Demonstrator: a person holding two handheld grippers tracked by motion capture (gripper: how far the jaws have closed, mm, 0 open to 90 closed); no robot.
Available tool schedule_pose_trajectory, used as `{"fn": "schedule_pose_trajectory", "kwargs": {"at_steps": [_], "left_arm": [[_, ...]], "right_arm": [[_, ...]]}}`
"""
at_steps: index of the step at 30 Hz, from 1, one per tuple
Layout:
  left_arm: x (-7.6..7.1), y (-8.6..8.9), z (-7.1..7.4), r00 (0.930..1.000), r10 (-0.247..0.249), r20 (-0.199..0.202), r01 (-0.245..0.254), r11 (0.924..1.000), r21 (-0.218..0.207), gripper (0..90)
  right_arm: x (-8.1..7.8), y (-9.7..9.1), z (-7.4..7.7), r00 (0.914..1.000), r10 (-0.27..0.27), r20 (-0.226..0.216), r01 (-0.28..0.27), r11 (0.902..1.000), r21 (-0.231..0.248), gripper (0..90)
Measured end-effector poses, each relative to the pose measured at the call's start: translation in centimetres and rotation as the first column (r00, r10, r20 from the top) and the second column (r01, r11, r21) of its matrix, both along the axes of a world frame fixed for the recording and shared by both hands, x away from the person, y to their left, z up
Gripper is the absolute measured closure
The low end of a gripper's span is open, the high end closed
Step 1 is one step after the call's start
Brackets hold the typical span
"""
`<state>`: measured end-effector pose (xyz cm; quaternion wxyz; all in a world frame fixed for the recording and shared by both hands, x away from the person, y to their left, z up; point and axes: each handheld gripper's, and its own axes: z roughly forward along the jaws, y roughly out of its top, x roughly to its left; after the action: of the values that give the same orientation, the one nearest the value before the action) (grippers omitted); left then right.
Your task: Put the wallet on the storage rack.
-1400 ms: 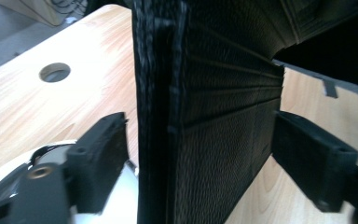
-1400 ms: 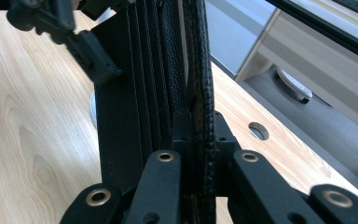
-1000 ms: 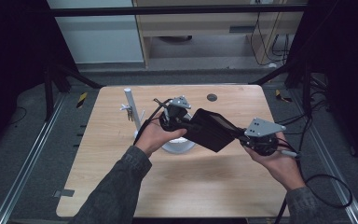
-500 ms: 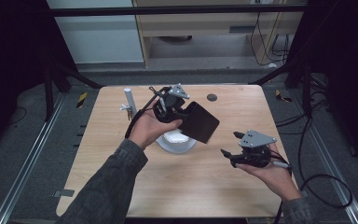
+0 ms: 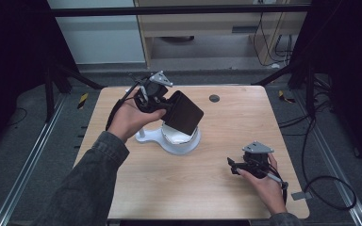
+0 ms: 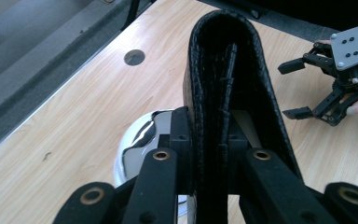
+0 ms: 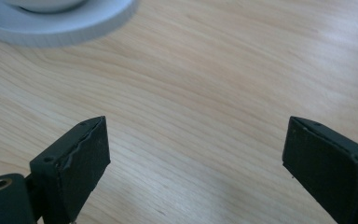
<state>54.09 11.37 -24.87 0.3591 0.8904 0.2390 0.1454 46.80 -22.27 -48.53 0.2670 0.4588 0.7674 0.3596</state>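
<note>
**Left claw holding a folded black wallet above a white stand; right claw released, low over the bench**

A person is standing at a pale wood-grain bench (image 5: 202,188), holding a two-jaw claw in each hand. The left claw (image 5: 162,104) is clenching a folded black leather wallet (image 5: 184,112) and is holding it in the air, tilted, just above a glossy white round stand with a flat base (image 5: 169,141) sitting near the middle of the bench. In the left gripper view the wallet (image 6: 228,79) is standing on edge between the black jaws, its rounded fold pointing away, its grained, crocodile-style skin catching the light.

The right claw (image 5: 234,165) is hovering low over bare wood, well apart from the wallet, near the bench's right front corner. Its jaws have just been opening and are now standing wide, with nothing between them; its flat black pads (image 7: 81,163) are showing slightly worn edges.

The wallet is looking light and soft, stiff along the fold yet likely to gape at its open edges. The textured leather should be offering good friction. The safest hold seems to be across both layers together, near the middle or close to the fold, as the left claw is doing. A small dark round hole (image 5: 214,98) is sitting in the bench top beyond the stand.
</note>
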Motion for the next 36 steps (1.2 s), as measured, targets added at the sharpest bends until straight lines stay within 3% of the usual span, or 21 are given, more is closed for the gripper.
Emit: {"fn": "schedule_pose_trajectory", "kwargs": {"at_steps": [10,17,36], "left_arm": [[-0.2,0.7,0.8,0.9998,0.015,0.014,-0.016,0.9980,0.062,79.8],[-0.1,0.5,0.4,0.9999,0.007,0.008,-0.008,0.9963,0.085,79.7],[1.1,-0.1,-2.1,0.9996,0.024,-0.013,-0.023,0.9917,0.127,79.6]], "right_arm": [[0.2,-0.8,-1.9,0.9956,-0.040,-0.085,0.040,0.9992,0.003,7.4],[0.4,-0.5,-2.4,0.9934,-0.041,-0.107,0.040,0.9991,-0.017,7.1],[0.4,-0.6,-2.6,0.9918,-0.044,-0.120,0.045,0.9989,0.011,6.2]]}}
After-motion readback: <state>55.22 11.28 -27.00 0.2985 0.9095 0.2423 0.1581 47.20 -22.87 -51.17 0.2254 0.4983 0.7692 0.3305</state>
